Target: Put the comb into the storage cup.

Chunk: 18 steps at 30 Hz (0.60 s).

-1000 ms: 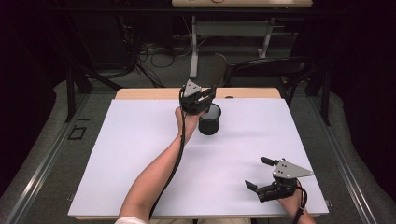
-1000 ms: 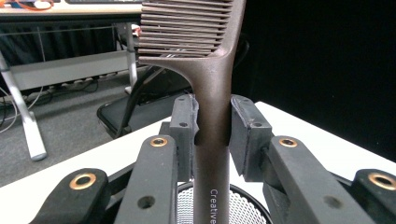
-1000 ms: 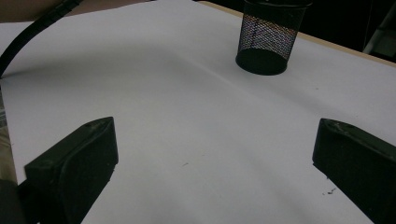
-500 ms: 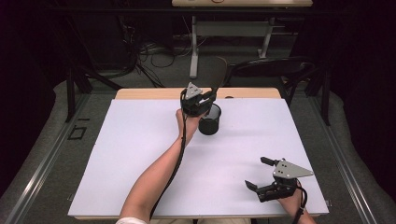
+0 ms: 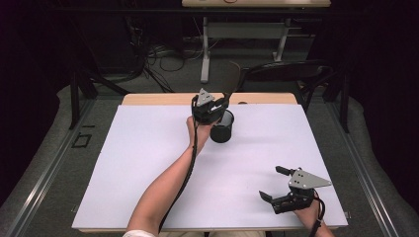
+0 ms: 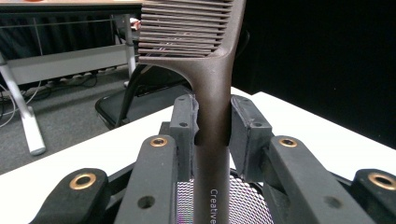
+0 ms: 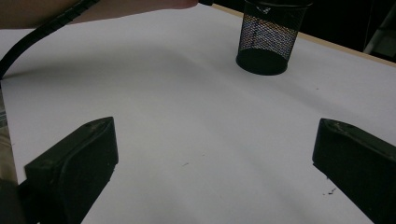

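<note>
Two jaws pinch smooth brown comb (image 6: 212, 93), round mesh cup (image 5: 222, 126), other jaws apart.

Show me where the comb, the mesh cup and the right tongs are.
comb (image 6: 211, 116): left gripper view, on its handle.
mesh cup (image 7: 268, 37): right gripper view, on its wall.
right tongs (image 5: 273, 183): high view, midway between fingertips.

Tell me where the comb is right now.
The comb is clamped in the left gripper, directly above the black mesh cup at the table's far middle.
</note>
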### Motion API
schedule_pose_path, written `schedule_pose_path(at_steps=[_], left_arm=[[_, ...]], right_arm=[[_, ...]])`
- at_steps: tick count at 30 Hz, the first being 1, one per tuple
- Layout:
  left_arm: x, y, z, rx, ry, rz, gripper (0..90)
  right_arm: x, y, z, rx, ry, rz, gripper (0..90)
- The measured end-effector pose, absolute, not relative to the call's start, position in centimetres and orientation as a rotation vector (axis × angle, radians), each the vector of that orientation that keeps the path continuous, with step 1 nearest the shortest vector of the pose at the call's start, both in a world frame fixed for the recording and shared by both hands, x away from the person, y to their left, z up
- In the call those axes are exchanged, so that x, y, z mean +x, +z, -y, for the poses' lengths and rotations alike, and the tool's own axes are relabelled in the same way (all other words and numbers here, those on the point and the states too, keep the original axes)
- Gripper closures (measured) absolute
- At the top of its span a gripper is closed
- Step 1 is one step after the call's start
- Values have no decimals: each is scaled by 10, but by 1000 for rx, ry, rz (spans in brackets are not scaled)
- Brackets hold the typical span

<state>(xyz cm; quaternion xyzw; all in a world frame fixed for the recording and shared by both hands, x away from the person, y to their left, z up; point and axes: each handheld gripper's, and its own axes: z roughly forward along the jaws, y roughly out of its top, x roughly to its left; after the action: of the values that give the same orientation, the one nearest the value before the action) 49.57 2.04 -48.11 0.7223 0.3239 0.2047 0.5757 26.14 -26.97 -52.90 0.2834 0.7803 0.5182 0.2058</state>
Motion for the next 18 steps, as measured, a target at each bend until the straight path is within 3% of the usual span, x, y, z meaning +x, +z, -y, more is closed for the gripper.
schedule_pose_path(at_steps=[18], left_arm=[[494, -490, -21, 1707, 480, -763, 724]], right_arm=[[262, -529, 270, 788, 1444, -2174, 0]])
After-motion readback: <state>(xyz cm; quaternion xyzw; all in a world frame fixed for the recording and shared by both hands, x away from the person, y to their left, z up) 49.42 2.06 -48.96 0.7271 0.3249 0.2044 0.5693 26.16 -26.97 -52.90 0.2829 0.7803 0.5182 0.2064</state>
